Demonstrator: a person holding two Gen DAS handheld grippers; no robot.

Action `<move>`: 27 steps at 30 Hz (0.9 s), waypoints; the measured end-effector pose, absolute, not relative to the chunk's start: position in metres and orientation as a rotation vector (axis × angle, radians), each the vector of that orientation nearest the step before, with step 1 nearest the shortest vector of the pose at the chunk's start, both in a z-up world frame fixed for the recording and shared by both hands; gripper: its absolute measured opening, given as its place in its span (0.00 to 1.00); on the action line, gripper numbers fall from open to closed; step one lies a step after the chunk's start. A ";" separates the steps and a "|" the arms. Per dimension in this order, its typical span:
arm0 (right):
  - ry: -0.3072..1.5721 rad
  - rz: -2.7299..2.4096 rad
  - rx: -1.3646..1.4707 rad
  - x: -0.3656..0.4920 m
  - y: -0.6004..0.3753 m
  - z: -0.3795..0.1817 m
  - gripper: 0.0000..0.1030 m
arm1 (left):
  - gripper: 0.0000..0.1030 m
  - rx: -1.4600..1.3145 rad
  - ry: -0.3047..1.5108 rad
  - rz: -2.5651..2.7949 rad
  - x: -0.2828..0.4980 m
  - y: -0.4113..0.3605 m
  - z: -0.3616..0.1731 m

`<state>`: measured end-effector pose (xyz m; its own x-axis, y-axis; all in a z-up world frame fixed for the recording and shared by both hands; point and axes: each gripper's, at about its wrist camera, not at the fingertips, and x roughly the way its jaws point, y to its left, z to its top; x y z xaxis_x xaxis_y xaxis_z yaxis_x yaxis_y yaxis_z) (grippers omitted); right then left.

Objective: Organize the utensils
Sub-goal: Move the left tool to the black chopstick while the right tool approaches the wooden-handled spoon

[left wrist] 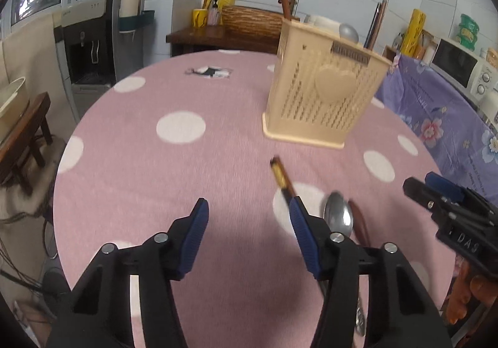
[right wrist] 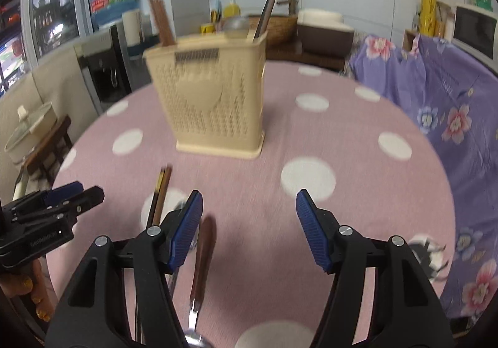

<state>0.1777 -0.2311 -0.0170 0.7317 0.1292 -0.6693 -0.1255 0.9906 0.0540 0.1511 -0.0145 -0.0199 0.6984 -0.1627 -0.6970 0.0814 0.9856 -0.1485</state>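
A beige perforated utensil holder stands on the pink polka-dot table; chopsticks and a metal spoon stick out of it. It also shows in the right wrist view. On the cloth lie a pair of chopsticks, a metal spoon and a brown-handled utensil. My left gripper is open and empty, just left of them. My right gripper is open and empty, above the brown-handled utensil, with the chopsticks to its left.
A purple floral cloth covers furniture right of the table. A water dispenser and a wooden stool with a pot stand left. A wooden counter with a basket is behind. A microwave sits far right.
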 end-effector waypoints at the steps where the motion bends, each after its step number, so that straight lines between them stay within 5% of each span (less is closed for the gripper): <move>1: 0.756 0.141 -0.003 0.175 -0.227 -0.024 0.55 | 0.50 -0.100 0.792 -0.133 0.149 -0.015 -0.024; 15: 0.869 0.148 -0.072 0.167 -0.196 -0.068 0.32 | 0.50 -0.106 0.816 -0.125 0.137 -0.015 -0.038; 19: 0.869 0.177 -0.096 0.166 -0.193 -0.067 0.14 | 0.50 -0.102 0.826 -0.138 0.137 -0.020 -0.040; 27: 0.869 0.139 -0.060 0.169 -0.231 -0.065 0.11 | 0.50 -0.075 0.854 -0.187 0.133 -0.039 -0.045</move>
<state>0.1689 -0.2306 -0.0652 0.6373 0.0977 -0.7644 -0.1463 0.9892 0.0044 0.1332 -0.0390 -0.0452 0.6417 -0.1938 -0.7421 0.1337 0.9810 -0.1406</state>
